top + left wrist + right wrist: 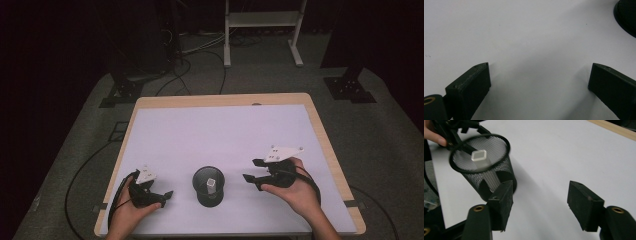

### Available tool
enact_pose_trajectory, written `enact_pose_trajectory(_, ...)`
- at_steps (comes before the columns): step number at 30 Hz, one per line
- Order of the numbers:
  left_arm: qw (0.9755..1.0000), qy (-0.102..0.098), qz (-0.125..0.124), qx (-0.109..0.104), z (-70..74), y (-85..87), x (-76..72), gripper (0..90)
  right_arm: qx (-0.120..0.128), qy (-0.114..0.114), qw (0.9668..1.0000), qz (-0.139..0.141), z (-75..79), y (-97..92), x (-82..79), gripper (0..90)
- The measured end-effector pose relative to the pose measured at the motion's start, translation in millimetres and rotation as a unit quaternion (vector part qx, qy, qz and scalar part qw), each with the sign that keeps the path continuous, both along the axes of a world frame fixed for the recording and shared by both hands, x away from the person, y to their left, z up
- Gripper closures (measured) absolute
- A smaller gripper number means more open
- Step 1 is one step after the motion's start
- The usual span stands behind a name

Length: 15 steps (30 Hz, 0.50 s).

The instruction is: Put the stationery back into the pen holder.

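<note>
A black wire-mesh cup stands upright near the front middle of the white table, with a clear square-ended stick leaning inside it. My left gripper rests low on the table to the cup's left, open, nothing between its jaws. My right gripper hovers to the cup's right, open and empty. In the right gripper view the mesh cup and the stick sit just beyond the left jaw; the right gripper is apart from it. The left gripper faces bare table, the cup's base at the top right.
The table has a wooden rim. Beyond its far edge lie cables, black stand feet and a white frame on grey floor. A hand holds the other gripper behind the cup.
</note>
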<state>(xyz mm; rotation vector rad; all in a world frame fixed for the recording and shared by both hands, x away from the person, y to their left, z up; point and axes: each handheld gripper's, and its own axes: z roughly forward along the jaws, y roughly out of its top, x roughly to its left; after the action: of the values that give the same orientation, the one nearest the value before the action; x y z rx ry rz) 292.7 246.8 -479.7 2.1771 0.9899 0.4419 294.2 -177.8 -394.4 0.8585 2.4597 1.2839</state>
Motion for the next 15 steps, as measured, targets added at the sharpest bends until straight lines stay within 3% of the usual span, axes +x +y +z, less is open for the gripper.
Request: enact_pose_trajectory(15, 1.0000, 0.001, 0.001, -0.001, -0.1, -0.2, -0.2, 3.3, -0.023, 0.016, 0.9977, -0.062, -38.3, -42.7, -5.5, 26.4)
